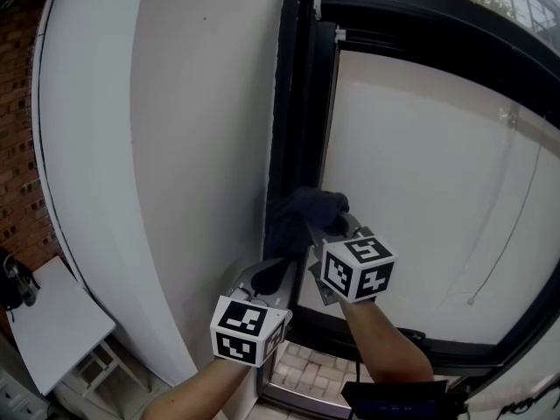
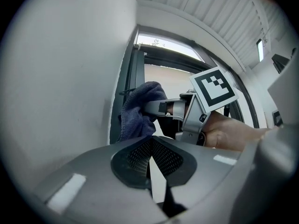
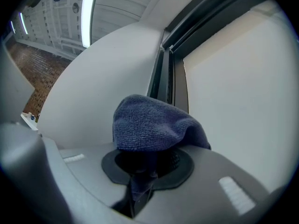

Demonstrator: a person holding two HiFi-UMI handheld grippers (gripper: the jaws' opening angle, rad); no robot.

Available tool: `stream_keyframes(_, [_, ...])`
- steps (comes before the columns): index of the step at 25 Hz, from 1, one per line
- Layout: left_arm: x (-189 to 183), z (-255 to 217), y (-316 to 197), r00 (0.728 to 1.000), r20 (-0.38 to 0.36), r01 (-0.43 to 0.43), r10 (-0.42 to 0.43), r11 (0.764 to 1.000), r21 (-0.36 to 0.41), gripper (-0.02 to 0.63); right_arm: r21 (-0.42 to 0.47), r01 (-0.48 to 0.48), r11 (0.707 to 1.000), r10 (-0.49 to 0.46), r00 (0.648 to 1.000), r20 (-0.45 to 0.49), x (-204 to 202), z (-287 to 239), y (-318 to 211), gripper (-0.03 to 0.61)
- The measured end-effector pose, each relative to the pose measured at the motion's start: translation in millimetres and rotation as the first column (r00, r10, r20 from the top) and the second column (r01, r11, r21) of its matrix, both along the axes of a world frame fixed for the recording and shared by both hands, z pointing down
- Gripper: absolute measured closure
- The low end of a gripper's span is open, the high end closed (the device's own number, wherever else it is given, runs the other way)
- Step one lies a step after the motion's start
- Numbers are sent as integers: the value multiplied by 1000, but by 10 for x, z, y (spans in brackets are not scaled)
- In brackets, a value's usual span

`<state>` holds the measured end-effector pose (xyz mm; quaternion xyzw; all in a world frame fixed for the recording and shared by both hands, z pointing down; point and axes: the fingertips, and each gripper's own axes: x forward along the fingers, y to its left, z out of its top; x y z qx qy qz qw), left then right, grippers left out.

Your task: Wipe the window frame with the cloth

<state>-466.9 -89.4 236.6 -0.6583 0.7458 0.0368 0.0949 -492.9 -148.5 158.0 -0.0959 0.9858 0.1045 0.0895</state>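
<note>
My right gripper is clenched on the blue cloth, which sits against the dark window frame, low on its left upright. My left gripper is closed on nothing, just beneath it. I think the cloth must slide along the upright with even pressure, away from the pale wall at left. A white blind fills the right.

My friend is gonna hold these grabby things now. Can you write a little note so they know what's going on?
Left tool: shut, empty, held low beside the white wall.
Right tool: shut on the blue cloth, which is bunched against the dark window frame, low on its left upright.
Done: cannot tell how much has been wiped.
Left: probably rub the cloth along the rest of the window frame.
</note>
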Motion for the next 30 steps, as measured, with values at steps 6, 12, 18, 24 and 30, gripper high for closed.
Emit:
stream_keyframes(6, [-13, -361, -2, 1000, 8, 6, -7, 998, 60, 620, 37, -1, 999, 0, 1000, 28, -6, -307, 16, 525])
stream_keyframes(12, [-26, -608, -13, 1000, 21, 10, -12, 995, 98, 620, 50, 7, 999, -9, 998, 58, -2, -560, 31, 525])
stream_keyframes(18, [61, -875, -49, 999, 53, -10, 3, 992, 129, 620, 75, 2, 997, -10, 995, 102, 16, -865, 36, 525])
stream_keyframes(24, [31, -1046, -49, 999, 48, 9, -16, 989, 150, 620, 97, -2, 995, -12, 990, 140, 27, -1154, 45, 525])
stream_keyframes(30, [15, -1283, -61, 998, 68, 2, -15, 981, 192, 620, 120, -27, 992, 4, 982, 188, 67, -1421, 10, 525])
